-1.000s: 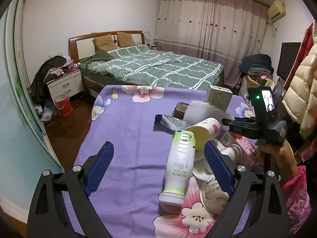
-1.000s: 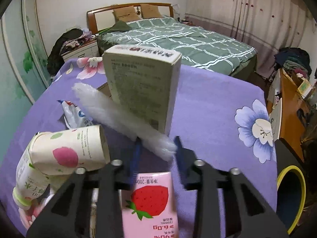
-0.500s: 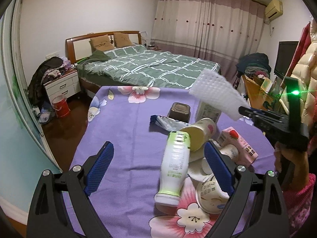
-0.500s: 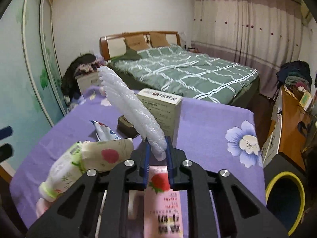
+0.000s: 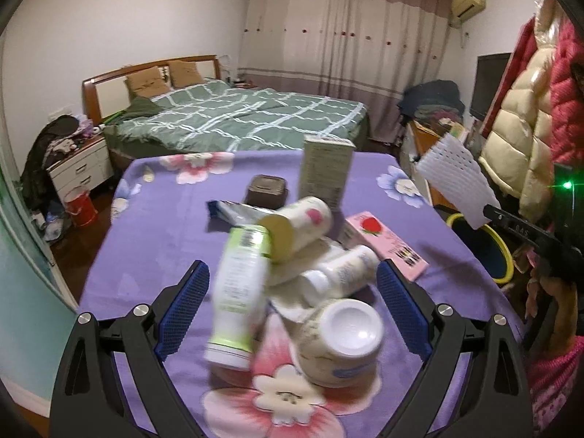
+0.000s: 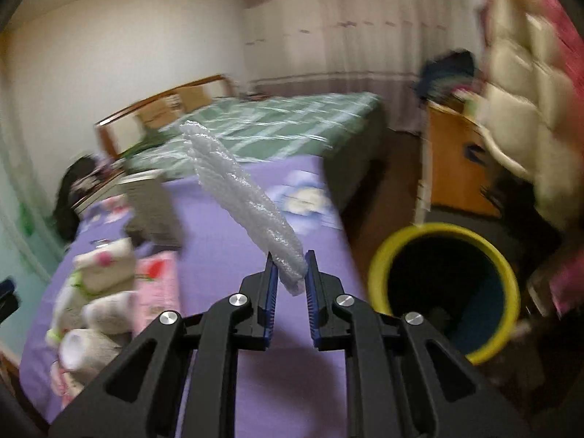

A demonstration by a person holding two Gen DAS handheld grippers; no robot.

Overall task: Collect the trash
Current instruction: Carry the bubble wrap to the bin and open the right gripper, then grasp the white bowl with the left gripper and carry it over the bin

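Nearest in the right wrist view, the right gripper (image 6: 289, 273) is clamped on the lower end of a white bubble-wrap strip (image 6: 241, 189), which sticks up and away to the left. Just right of it, below the tabletop (image 6: 292, 383) edge, stands the yellow-rimmed bin (image 6: 443, 288), its mouth dark; what it already holds cannot be told. The strip is in the air, not yet over the opening, so this piece looks to be mid-carry, with the drop not yet made.

In the left wrist view the left gripper (image 5: 292, 314) is spread wide and holds nothing, with the pile of trash lying between its blue pads. Nearest is a white jar (image 5: 339, 343) on its side, then a blurred green-and-white bottle (image 5: 239, 295), a smaller white bottle (image 5: 343, 270) and a paper cup (image 5: 297, 226) tipped over them. To the right lies a pink strawberry carton (image 5: 387, 244); farther back, a foil wrapper (image 5: 233, 211), a small brown box (image 5: 266, 189) and an upright beige carton (image 5: 326, 171).

By that count nearly everything is left to collect: one item is on its way, the rest untouched on the purple cloth.
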